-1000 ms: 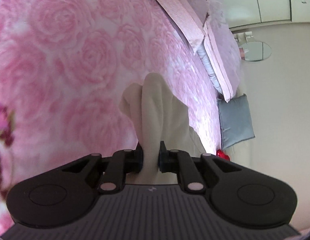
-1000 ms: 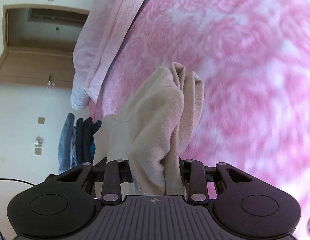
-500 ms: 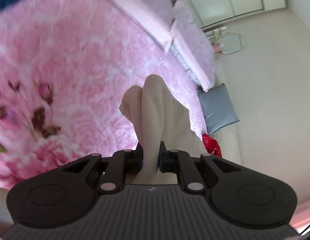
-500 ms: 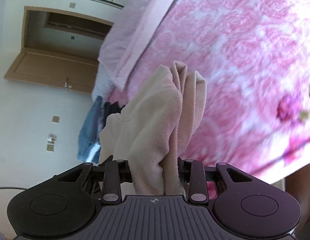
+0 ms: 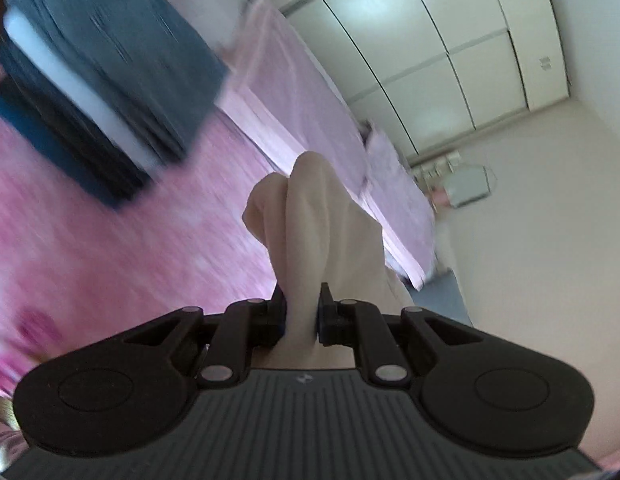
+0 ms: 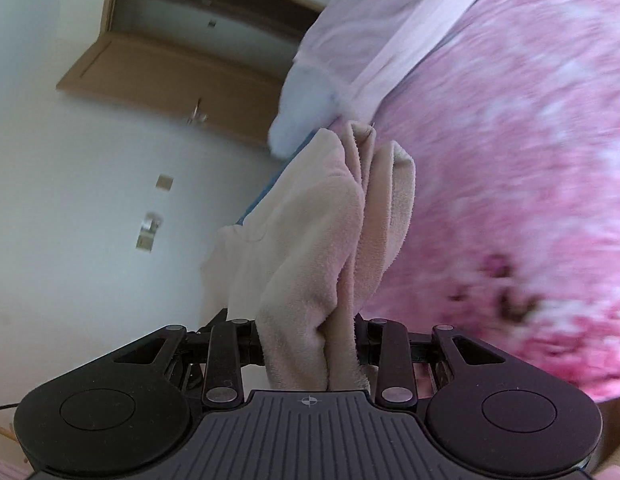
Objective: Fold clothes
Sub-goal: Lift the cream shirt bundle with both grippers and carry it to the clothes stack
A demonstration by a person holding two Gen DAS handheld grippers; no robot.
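Note:
A cream fleecy garment point(image 5: 310, 216) is bunched between the jaws of my left gripper point(image 5: 302, 312), which is shut on a narrow fold of it. The same cream garment point(image 6: 333, 240) fills the jaws of my right gripper point(image 6: 310, 340), shut on a thick wad of folds. Both grippers hold it up in the air above a bed with a pink rose-patterned cover point(image 6: 509, 160). The rest of the garment hangs below the grippers, out of sight.
A stack of folded blue and dark clothes point(image 5: 102, 88) lies on the bed near pale pink pillows point(image 5: 310, 92). White wardrobe doors point(image 5: 449, 40) stand behind. A wooden door point(image 6: 170, 68) and a white wall are at the right wrist view's left.
Both grippers have risen and swung with the cream garment still clamped; the bed cover has dropped away, and the folded stack, wardrobe and door have come into view.

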